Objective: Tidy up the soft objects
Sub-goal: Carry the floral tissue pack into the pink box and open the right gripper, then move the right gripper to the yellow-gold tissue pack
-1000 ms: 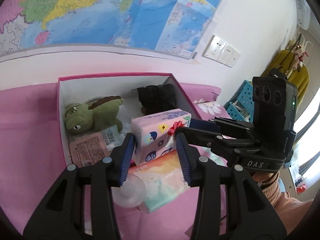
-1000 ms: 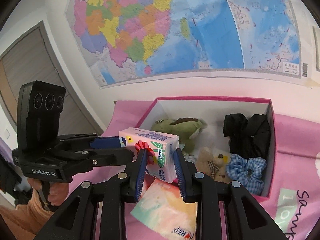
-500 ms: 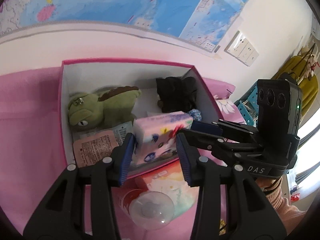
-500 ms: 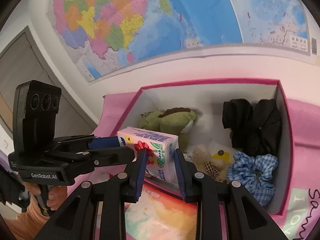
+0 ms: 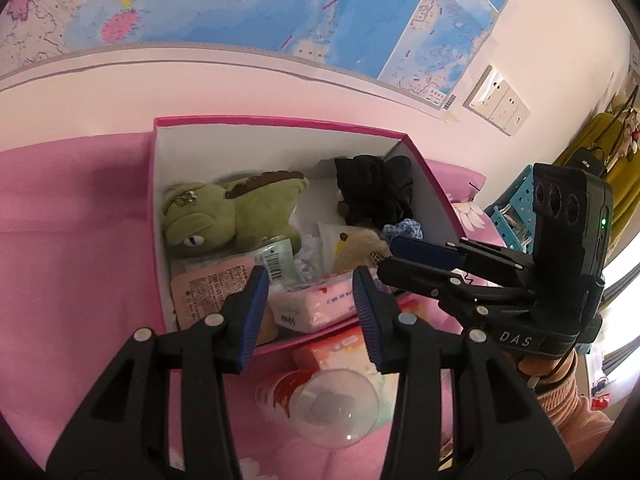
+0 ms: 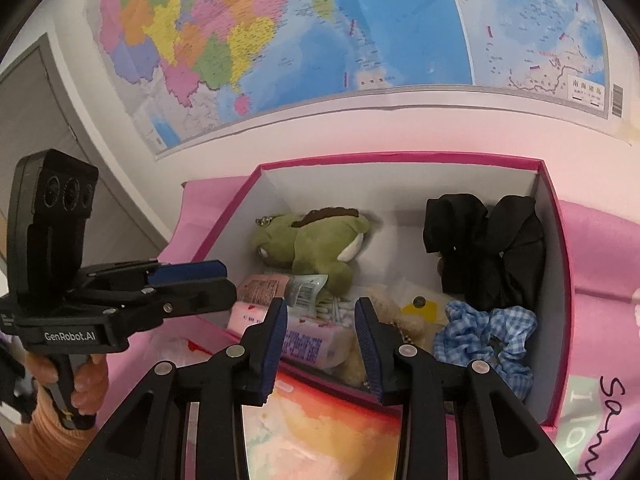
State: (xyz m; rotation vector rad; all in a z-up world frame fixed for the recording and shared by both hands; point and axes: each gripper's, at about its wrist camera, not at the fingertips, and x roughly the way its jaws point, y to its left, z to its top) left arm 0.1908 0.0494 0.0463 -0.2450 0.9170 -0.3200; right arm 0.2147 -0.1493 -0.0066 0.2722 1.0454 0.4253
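Pink cloth (image 5: 72,264) covers the surface under a large wall map (image 6: 320,40), and on it sits a pink-rimmed box (image 5: 280,122) with white inner walls. From the left wrist view, the left gripper (image 5: 308,312) hangs over the box's near edge with its blue-padded jaws apart and nothing between them. Left of its left jaw and beyond it lies a pink sachet (image 5: 208,288), with a green plush dinosaur (image 5: 232,216) farther back against the box's left wall. Directly ahead, between the jaws, the pink tissue pack (image 5: 316,304) lies flat inside the box by the near wall. Below the jaws, outside the box, a clear plastic dome (image 5: 336,408) rests on a colourful packet (image 5: 344,356). Beyond the right jaw a black fabric bundle (image 5: 376,196) fills the far right corner. To the right, the right gripper (image 5: 390,258) reaches in sideways over the box. In the right wrist view, the right gripper (image 6: 322,344) also has its jaws spread and empty, the tissue pack (image 6: 312,344) lying just ahead between them. Beyond the right jaw sits a tan plush (image 6: 404,320), and farther right a blue checked scrunchie (image 6: 488,340) lies below the black fabric bundle (image 6: 488,252).
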